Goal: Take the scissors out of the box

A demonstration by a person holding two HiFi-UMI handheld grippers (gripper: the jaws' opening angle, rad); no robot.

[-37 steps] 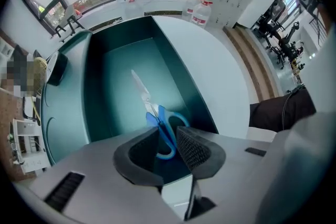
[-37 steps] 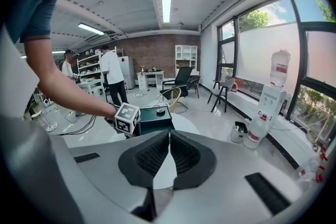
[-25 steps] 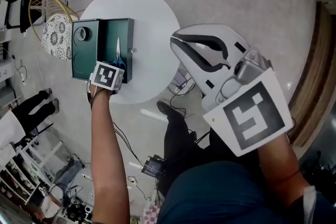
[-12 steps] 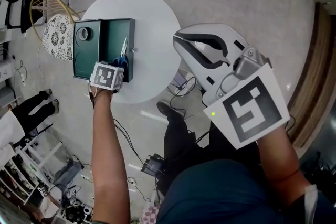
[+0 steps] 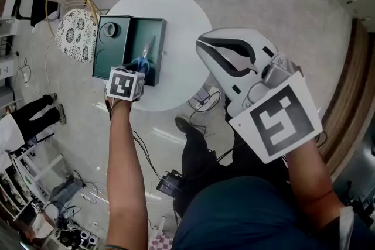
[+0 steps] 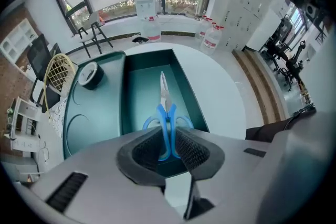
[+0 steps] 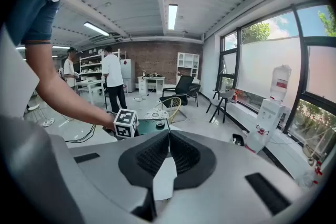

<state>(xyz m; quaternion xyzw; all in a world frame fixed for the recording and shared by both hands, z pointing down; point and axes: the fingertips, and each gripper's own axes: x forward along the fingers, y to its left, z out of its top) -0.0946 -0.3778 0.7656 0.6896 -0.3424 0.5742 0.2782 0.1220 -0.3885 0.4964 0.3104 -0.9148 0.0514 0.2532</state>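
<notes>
Lifting scissors (image 6: pixel 164 93) over the box (image 6: pixel 139 99)
Just closed, left tongs (image 6: pixel 168 139) pinch the blue handles (image 6: pixel 169 117): light, stiff, probably slippery plastic; right tongs (image 7: pixel 168 136) together, empty.

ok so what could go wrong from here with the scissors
The jaws of the left gripper have just been closing on only the thin blue handle of the scissors, so they could pivot or slip out. The blades point into the box; the tip may catch its wall and drag it.
</notes>
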